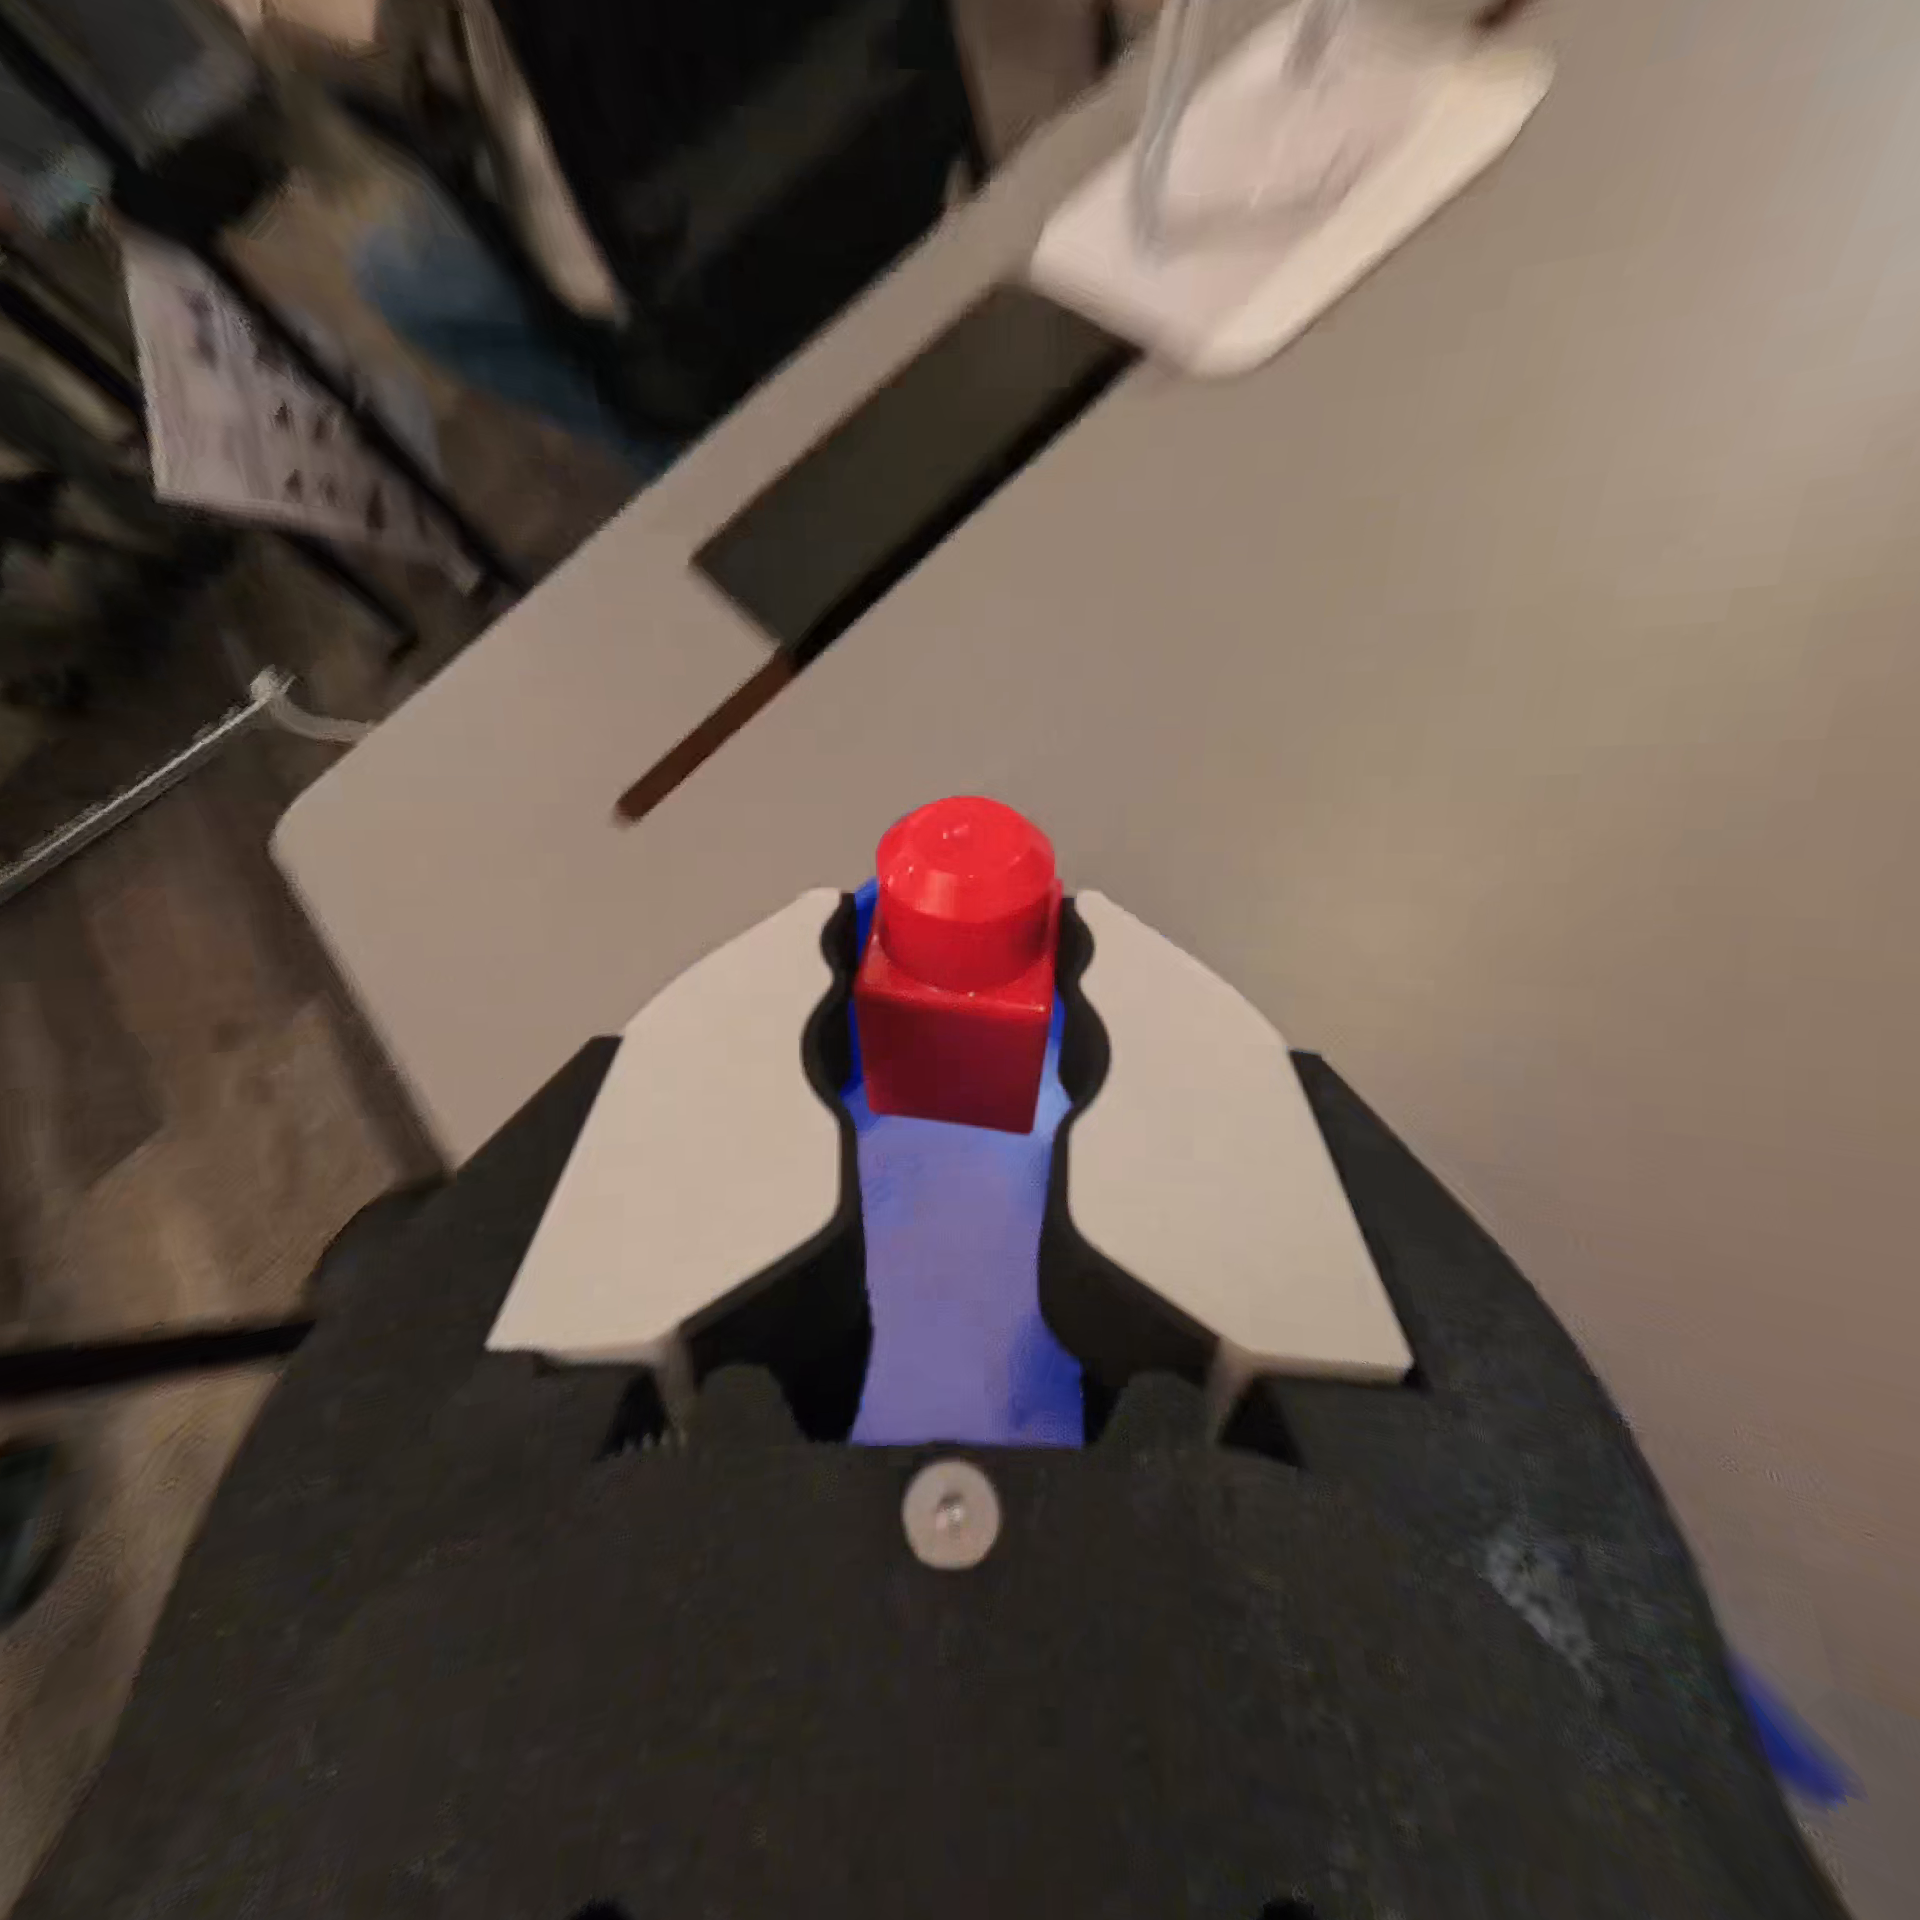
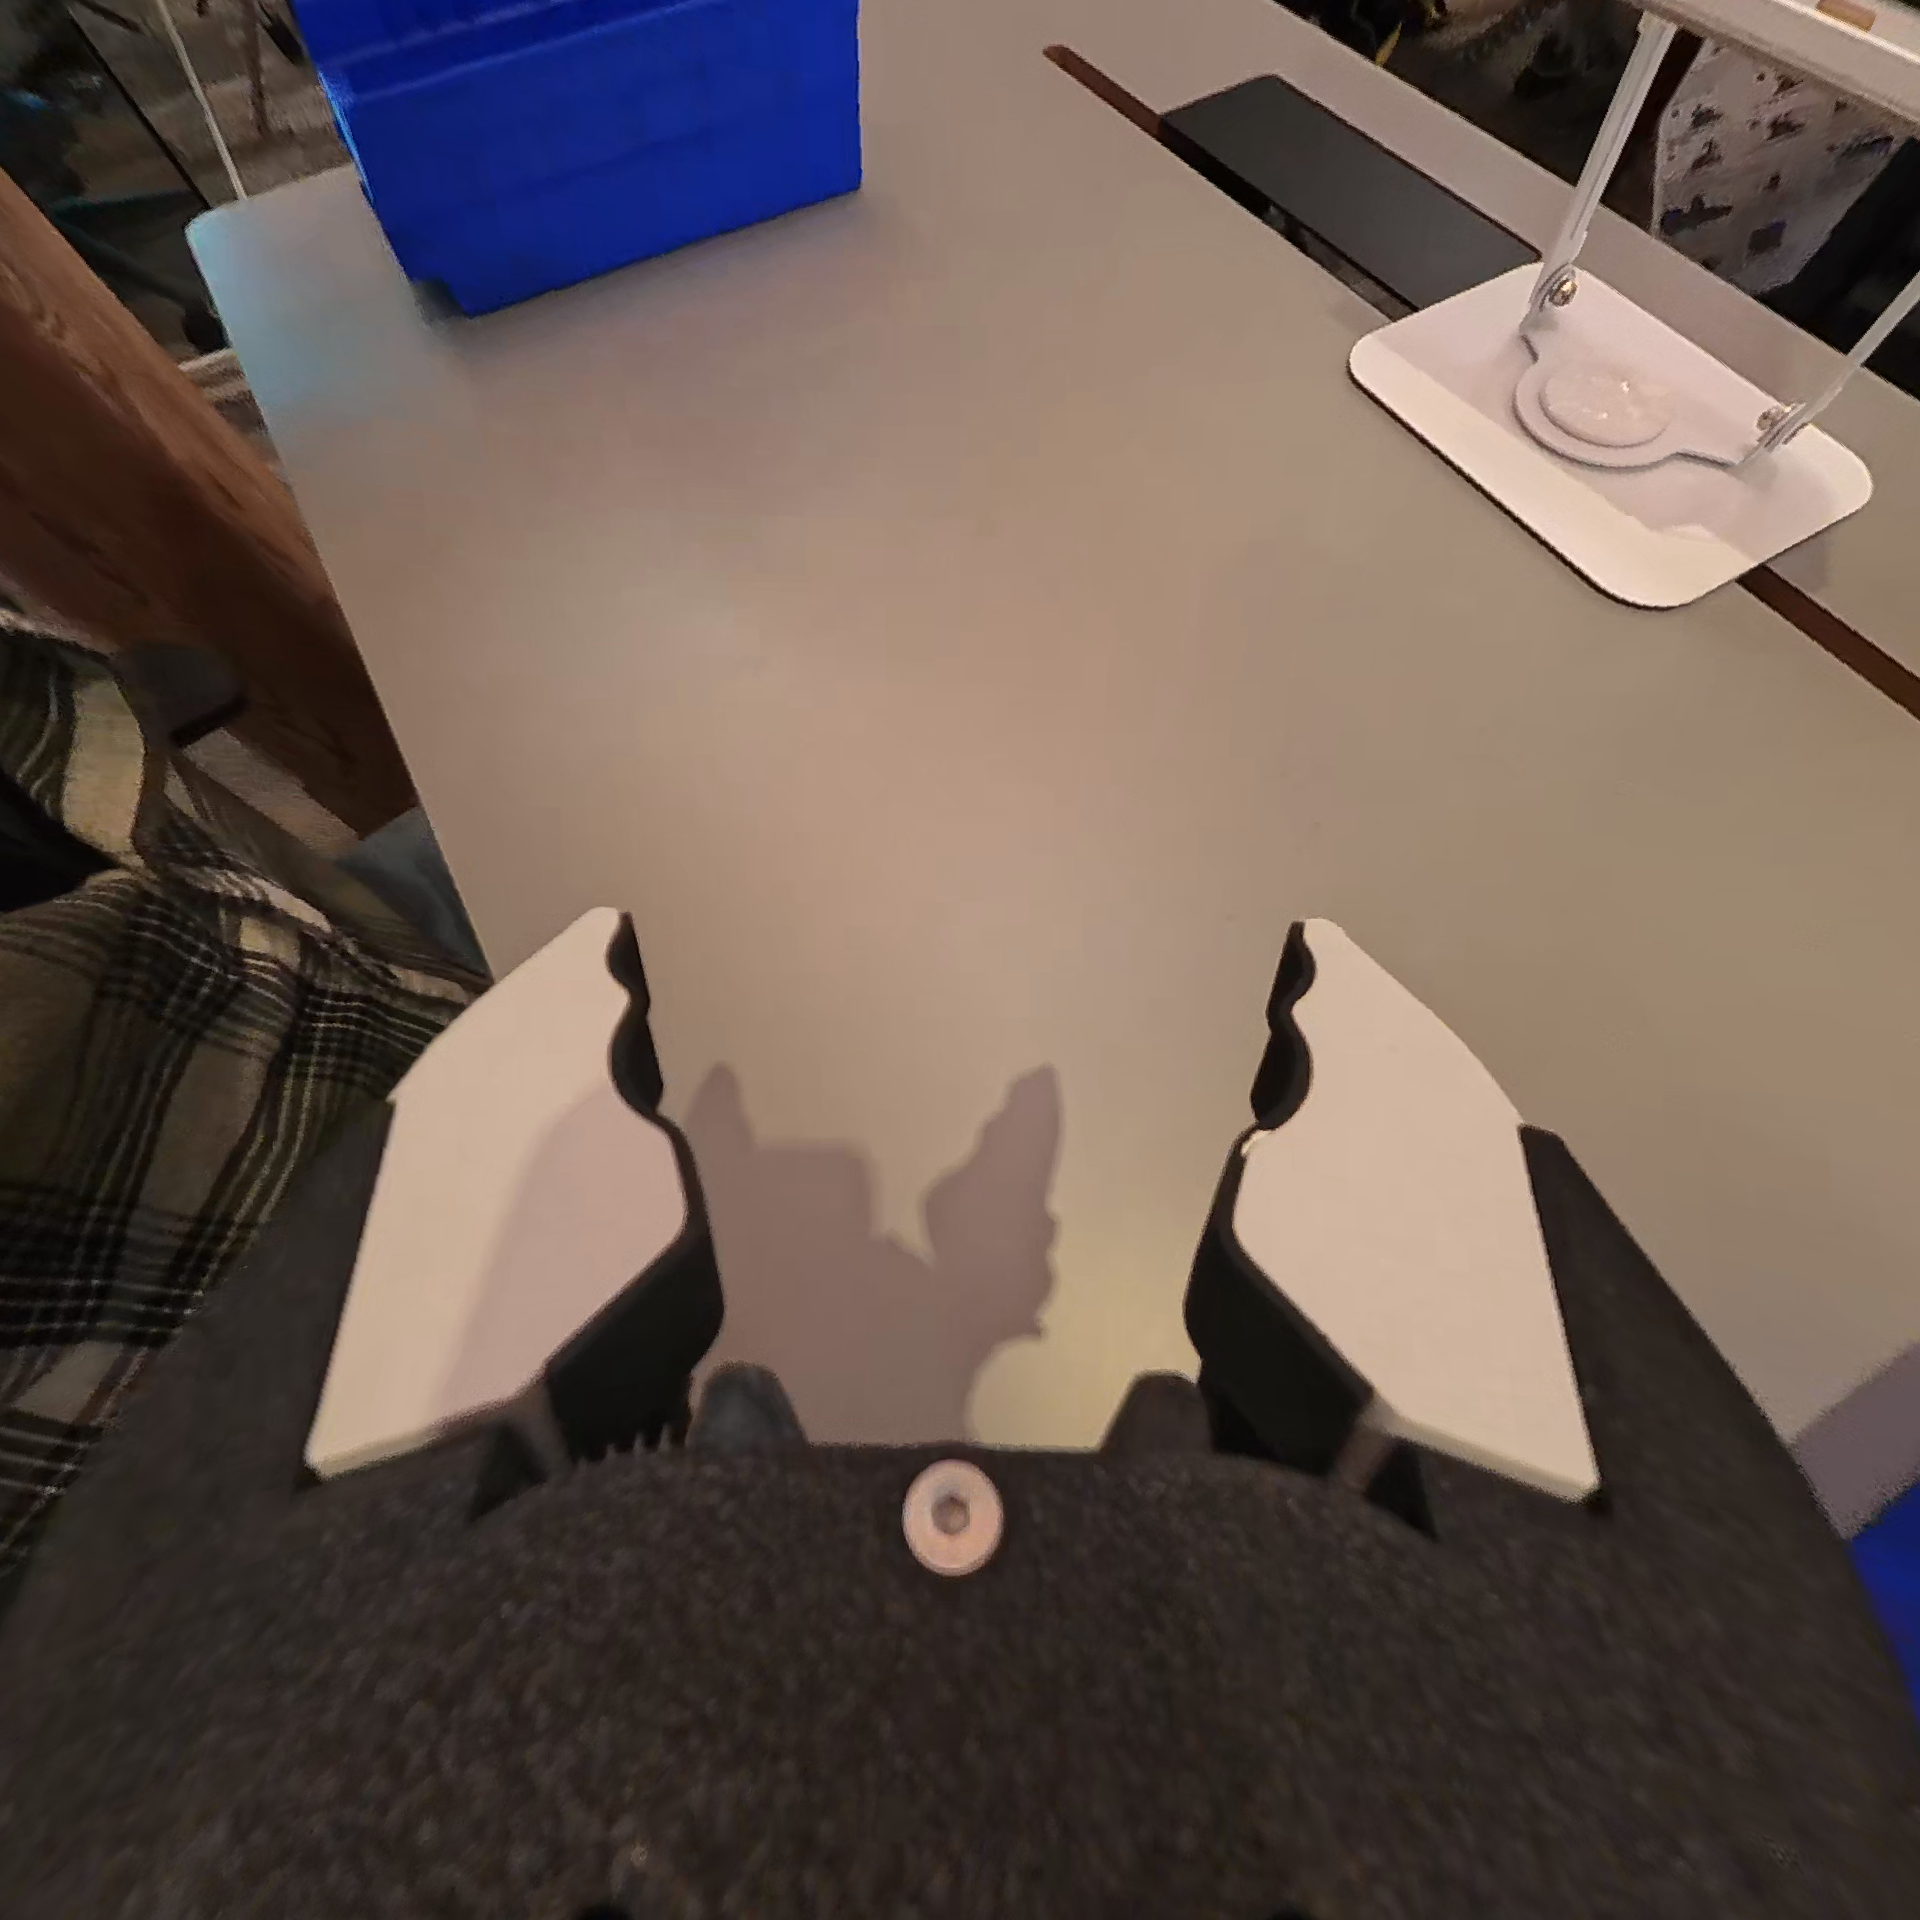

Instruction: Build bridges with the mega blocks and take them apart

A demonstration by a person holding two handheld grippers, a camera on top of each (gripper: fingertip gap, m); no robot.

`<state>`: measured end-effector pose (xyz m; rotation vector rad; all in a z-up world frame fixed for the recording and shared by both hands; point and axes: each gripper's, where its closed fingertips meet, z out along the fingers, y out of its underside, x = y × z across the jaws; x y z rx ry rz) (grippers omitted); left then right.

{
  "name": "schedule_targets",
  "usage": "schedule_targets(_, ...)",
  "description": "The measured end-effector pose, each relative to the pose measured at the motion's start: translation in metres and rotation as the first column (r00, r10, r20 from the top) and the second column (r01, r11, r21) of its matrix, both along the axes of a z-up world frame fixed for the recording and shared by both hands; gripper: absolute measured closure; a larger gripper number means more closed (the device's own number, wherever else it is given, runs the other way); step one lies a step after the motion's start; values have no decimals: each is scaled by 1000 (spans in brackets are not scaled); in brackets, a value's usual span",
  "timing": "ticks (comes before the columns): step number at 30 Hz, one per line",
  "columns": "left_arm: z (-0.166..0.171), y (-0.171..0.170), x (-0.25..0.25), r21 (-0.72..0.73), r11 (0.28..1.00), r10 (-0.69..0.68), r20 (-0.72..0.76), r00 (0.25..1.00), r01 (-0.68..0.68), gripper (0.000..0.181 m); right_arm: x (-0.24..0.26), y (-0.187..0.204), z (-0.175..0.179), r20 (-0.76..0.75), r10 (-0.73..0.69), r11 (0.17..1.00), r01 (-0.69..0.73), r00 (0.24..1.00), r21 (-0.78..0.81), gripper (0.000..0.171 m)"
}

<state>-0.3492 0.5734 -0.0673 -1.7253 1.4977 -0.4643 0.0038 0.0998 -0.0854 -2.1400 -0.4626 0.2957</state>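
A glossy red mega block (image 1: 956, 997), single-stud, sits upright between the left gripper's fingers (image 1: 717, 1122), its round stud pointing toward twelve o'clock.

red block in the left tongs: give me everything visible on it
The red block is a small, glossy plastic cube with one round stud on top, a single-stud piece. It sits upright, stud pointing away from the camera, pinched near the tips of the left tongs, which are shut on its two sides. Something blue shows directly beneath it; whether they are joined is unclear. It is held above the grey table.
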Motion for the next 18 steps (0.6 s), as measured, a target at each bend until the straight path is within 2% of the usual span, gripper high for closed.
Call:
schedule_targets(3,35,-53,50,-68,990,-100,257,961,121,145,2,-7,3,-18,8,1000,-7,1000,22,59)
schedule_targets(6,42,-107,104,-144,951,-193,413,890,273,145,1,-14,6,-18,19,999,-18,1000,41,60)
schedule_targets(9,16,-144,154,-167,912,-272,436,858,374,145,-1,-24,10,-16,23,998,-22,1000,59,60)
schedule_targets(12,-28,-169,194,-203,878,-329,402,855,433,145,-3,-34,9,-22,23,998,-21,1000,60,61)
schedule_targets(15,-72,-187,220,-255,846,-382,323,866,468,144,-3,-44,6,-19,15,998,-14,1000,57,61)
schedule_targets(18,-98,-197,233,-265,832,-426,259,867,488,145,0,-51,6,-23,-2,998,3,1000,58,61)
